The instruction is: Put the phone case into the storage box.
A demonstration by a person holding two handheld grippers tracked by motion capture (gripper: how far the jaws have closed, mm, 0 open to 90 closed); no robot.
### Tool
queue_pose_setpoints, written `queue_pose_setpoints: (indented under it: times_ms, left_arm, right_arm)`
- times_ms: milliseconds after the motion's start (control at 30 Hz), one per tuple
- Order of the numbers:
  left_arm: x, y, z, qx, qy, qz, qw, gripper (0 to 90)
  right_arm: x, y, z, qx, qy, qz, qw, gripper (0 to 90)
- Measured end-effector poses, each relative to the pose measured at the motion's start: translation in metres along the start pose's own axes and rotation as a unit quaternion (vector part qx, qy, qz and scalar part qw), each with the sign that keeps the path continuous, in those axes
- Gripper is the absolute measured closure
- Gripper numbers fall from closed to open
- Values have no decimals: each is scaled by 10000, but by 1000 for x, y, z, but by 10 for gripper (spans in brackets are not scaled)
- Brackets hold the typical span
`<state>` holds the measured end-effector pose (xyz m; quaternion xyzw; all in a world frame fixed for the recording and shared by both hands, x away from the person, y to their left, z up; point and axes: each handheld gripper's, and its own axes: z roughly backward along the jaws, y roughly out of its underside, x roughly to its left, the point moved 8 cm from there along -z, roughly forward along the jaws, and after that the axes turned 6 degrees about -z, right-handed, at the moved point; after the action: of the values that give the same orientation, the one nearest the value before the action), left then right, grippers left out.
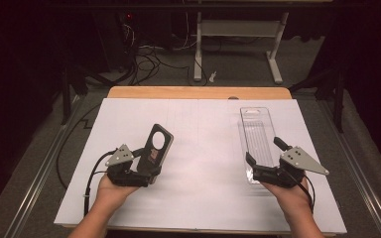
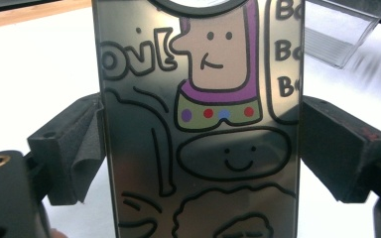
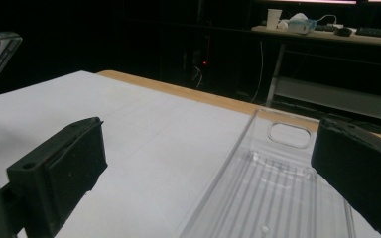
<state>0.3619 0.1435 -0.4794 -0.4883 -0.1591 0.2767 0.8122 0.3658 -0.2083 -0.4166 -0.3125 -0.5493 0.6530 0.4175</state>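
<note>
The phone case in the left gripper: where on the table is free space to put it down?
Free: the white sheet between the phone case and the clear tray, and the strip beyond both toward the wooden edge. Crowded: the right side, around the tray and right gripper.

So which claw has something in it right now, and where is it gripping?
The left claw clamps the phone case across its two long side edges. The right claw holds nothing.
</note>
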Motion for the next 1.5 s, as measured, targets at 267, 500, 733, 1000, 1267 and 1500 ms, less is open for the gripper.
queue_pose_setpoints:
  times_ms: [267,500,733,1000,1267,1500]
  left_arm:
    - [-2,-1,-2,23,42,-24,10000,127]
    - [-5,-2,-2,8,83,-43,10000,128]
    - [-7,-4,-2,-77,124,-52,9999,127]
    - [-11,-8,-8,65,265,-226,9994,128]
    - [-9,-34,-19,-131,370,-128,9991,128]
    - [-22,-39,-37,-291,618,-121,9976,128]
  right_arm:
    - [19,-15,-18,-79,-155,126,9998,12]
    - [42,-12,-35,-18,-371,151,9992,13]
    - [56,4,-35,74,-478,222,9986,12]
    - [53,15,-29,239,-523,210,9981,12]
    - [43,13,-26,188,-405,148,9989,12]
    - [38,12,-25,197,-372,112,9991,14]
